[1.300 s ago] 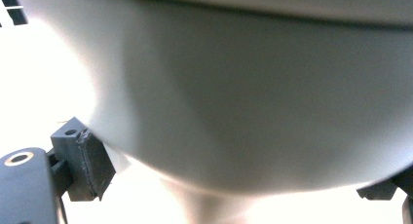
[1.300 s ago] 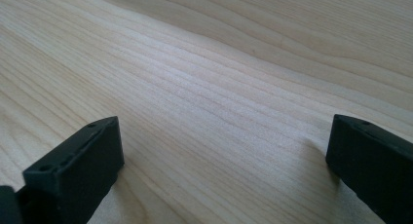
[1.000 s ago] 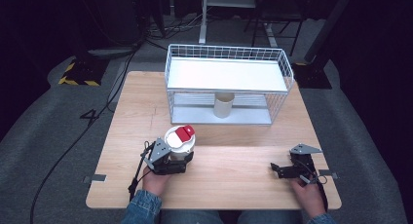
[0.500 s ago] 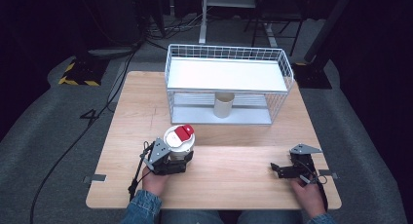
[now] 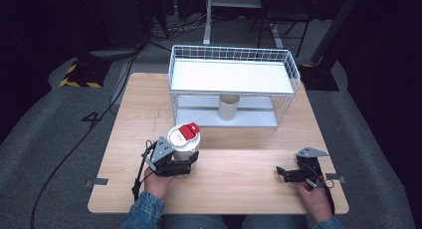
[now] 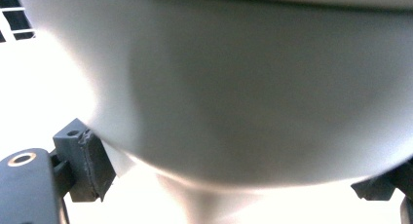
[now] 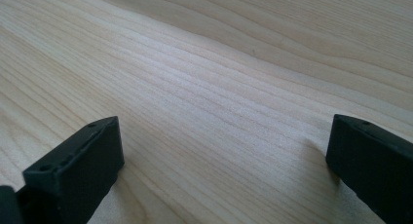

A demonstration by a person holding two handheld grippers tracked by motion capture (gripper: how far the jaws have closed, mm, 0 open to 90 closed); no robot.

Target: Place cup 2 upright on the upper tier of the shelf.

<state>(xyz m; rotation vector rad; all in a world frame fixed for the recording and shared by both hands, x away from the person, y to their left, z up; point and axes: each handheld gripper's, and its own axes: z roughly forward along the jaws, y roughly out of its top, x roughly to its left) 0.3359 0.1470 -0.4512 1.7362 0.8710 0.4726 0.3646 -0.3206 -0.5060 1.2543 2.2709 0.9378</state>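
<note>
The left claw (image 5: 185, 162) grips a white tub (image 5: 184, 144) with a red tab on its lid; no writing is legible. The right claw (image 5: 282, 173) gapes empty over the surface (image 5: 239, 169).

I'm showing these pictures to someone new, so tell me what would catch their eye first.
Probably the white container with a red lid tab, standing near the table's front left with the left gripper closed around its lower body. Next comes the white wire basket shelf at the far side of the wooden table, with a small beige cup standing under it. The right gripper rests at the front right, jaws open over bare wood.
</note>
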